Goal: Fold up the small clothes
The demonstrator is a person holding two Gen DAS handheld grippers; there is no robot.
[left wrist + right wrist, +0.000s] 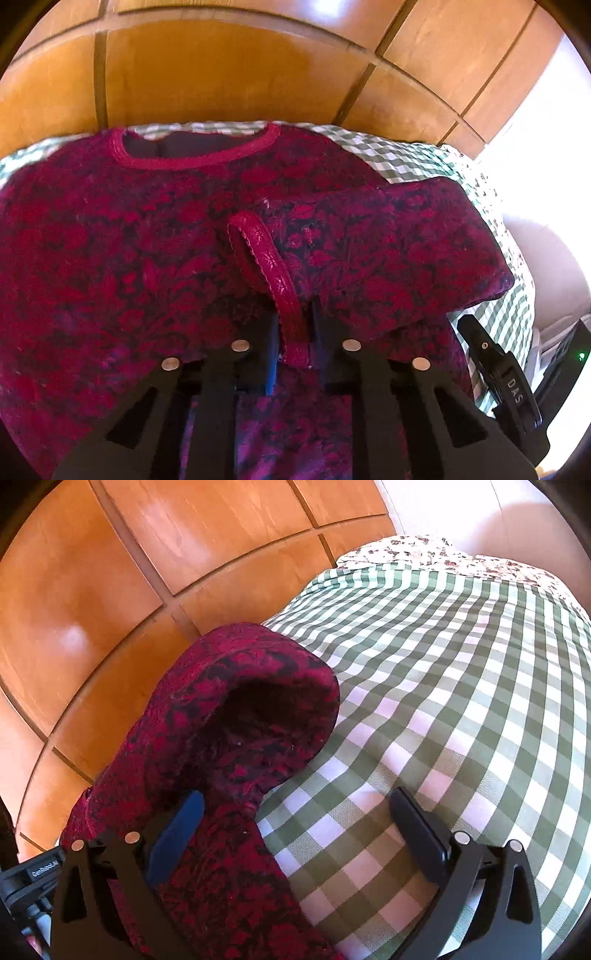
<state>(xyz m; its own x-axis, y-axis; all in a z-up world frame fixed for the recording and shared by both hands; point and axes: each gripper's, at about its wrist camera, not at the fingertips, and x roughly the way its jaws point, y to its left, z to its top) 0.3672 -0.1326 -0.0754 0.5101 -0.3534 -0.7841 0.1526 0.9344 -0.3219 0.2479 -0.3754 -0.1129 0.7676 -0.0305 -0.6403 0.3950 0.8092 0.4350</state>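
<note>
Left claw (293,325) pinches sweater (110,240) cuff (266,266); wooden panels (221,74) behind.

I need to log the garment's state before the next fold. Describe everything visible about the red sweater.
The red sweater is a fuzzy knit with a dark floral pattern and plain red ribbed trim at its round neckline. It lies front up on the green checked bedspread. One sleeve is folded across the chest; its ribbed cuff is pinched in the shut left gripper. The right gripper stands open, its blue pad against the sleeve's folded bulge.

Red-and-black patterned sweater (129,240) flat on bed, sleeve apparently folded inward
</note>
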